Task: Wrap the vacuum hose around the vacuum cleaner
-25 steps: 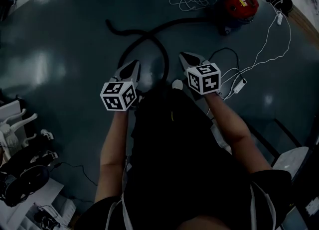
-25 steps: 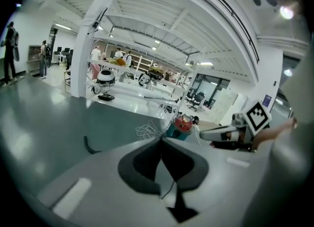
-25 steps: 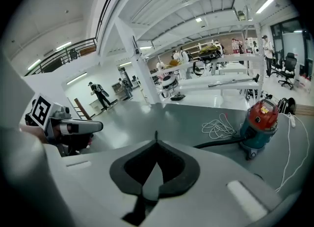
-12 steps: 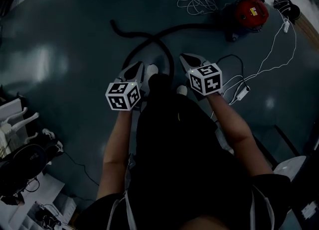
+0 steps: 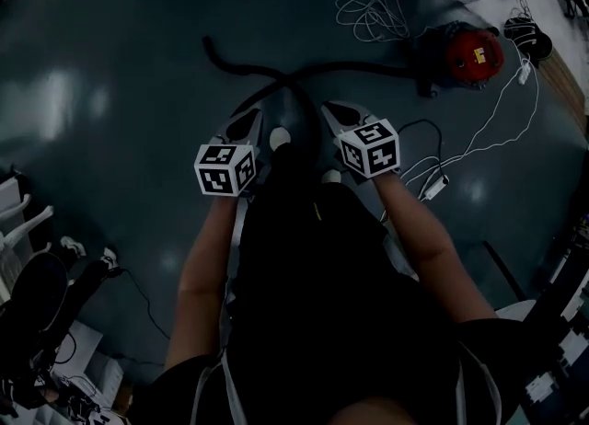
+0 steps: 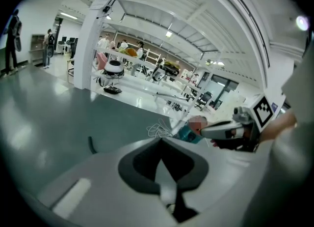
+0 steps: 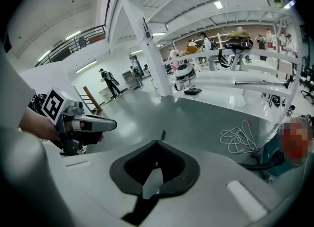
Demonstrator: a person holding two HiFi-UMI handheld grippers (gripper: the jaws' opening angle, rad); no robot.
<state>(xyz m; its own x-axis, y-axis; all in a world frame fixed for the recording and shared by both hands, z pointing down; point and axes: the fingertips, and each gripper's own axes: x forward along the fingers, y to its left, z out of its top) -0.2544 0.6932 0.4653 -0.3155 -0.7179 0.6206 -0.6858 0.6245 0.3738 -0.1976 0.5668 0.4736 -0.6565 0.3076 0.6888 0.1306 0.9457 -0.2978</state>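
- Left claw (image 5: 245, 127): closed, nothing in it.
- Right claw (image 5: 337, 120): closed, nothing in it.
- Black hose (image 5: 350, 66) lies looped on the floor (image 5: 110, 46), leading to the red vacuum cleaner (image 5: 471, 53).

You wear a black top (image 5: 322, 322) with short sleeves low in the frame's bottom corners. Thin pale straps (image 5: 225, 382) run down either side of your chest. Your dark trousers (image 5: 299, 161) end in white shoe tips (image 5: 279, 138) at centre frame. Your left gripper (image 5: 247, 122) and right gripper (image 5: 337, 112) are pale grey pointed shells with dark inner pads. Each is topped by a white cube (image 5: 225, 168) printed with black square markers.
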